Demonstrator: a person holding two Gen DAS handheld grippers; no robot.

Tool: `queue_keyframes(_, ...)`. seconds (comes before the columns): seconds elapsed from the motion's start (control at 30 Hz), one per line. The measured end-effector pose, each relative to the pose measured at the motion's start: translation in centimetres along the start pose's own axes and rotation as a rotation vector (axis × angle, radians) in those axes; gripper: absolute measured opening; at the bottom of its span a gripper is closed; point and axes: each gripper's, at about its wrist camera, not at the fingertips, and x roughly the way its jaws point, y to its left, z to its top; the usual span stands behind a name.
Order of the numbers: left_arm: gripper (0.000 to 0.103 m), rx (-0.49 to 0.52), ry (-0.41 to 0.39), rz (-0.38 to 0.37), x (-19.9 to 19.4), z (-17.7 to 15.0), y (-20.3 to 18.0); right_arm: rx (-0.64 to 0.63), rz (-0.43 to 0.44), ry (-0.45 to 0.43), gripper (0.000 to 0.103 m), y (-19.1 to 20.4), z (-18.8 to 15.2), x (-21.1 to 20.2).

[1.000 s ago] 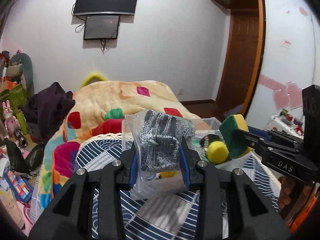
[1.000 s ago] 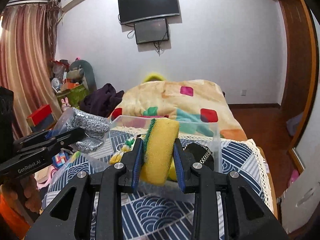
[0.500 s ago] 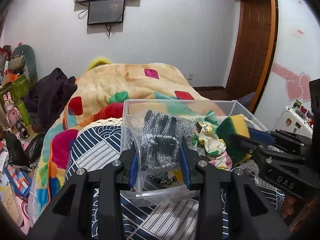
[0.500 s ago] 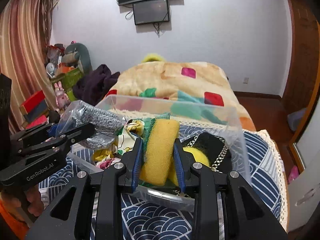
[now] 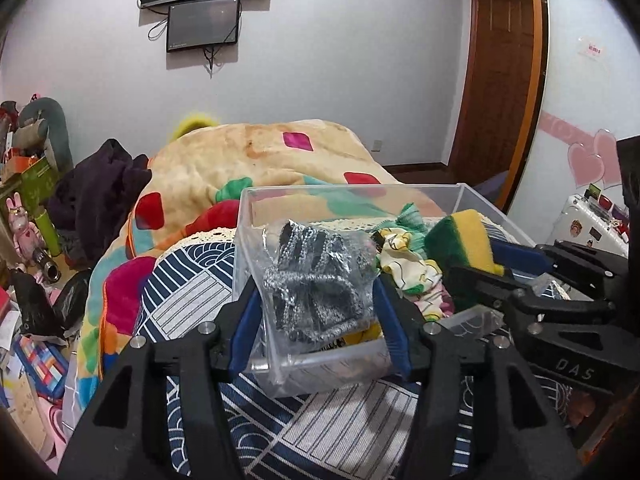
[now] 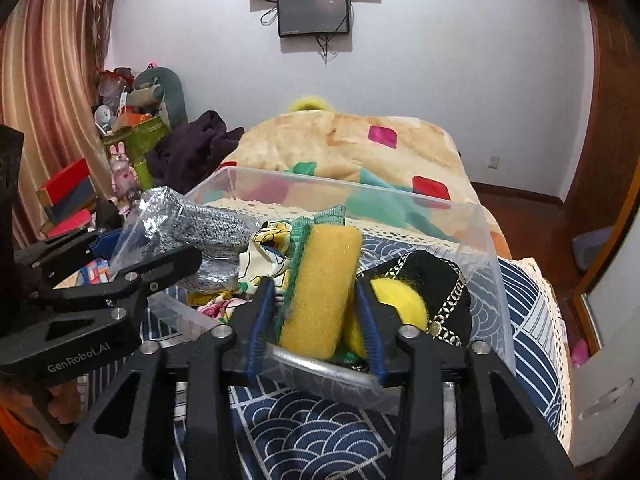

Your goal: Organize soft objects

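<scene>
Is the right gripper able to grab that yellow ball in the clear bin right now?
Probably not yet: the right gripper is shut on the yellow sponge, which sits between it and the yellow ball in the clear bin.

Colour rundown: the left gripper [image 5: 316,312] has blue pads and is clamped on a silver-grey speckled scrubber in a clear bag [image 5: 316,280]. The right gripper [image 6: 316,320], same blue pads, pinches a yellow sponge [image 6: 320,288] with a green scouring side. Just right of that sponge sits a yellow ball [image 6: 396,300] on a black pouch with a silver chain [image 6: 448,288]. Under both tongs is a navy-and-white wave-pattern cloth [image 6: 320,440]; beyond them, a tan blanket [image 5: 248,156] with pink, red and green patches.
</scene>
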Motion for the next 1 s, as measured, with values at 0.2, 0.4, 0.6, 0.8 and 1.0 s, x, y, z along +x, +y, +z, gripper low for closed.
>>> queue_keyframes(0.2,0.059,-0.029,-0.031,-0.023,-2.1,0.5,0.3,-0.006,-0.001,-0.058,0.045,0.4,0.6,-2.1)
queue_keyframes(0.4,0.059,-0.024,-0.116,-0.038,-5.9,1.6,0.0,-0.008,-0.001,-0.129,0.046,0.5,1.6,-4.6)
queue_keyframes(0.6,0.059,0.020,-0.217,-0.062,-10.4,2.1,-1.7,0.009,-0.001,-0.207,0.046,0.4,2.2,-7.4)
queue_keyframes(0.8,0.065,0.043,-0.282,-0.086,-13.5,2.7,-2.9,0.013,-0.016,-0.296,0.053,0.7,2.5,-10.6)
queue_keyframes(1.0,0.079,0.044,-0.335,-0.085,-16.0,2.9,-3.6,0.024,-0.046,-0.375,0.072,0.7,2.3,-12.9)
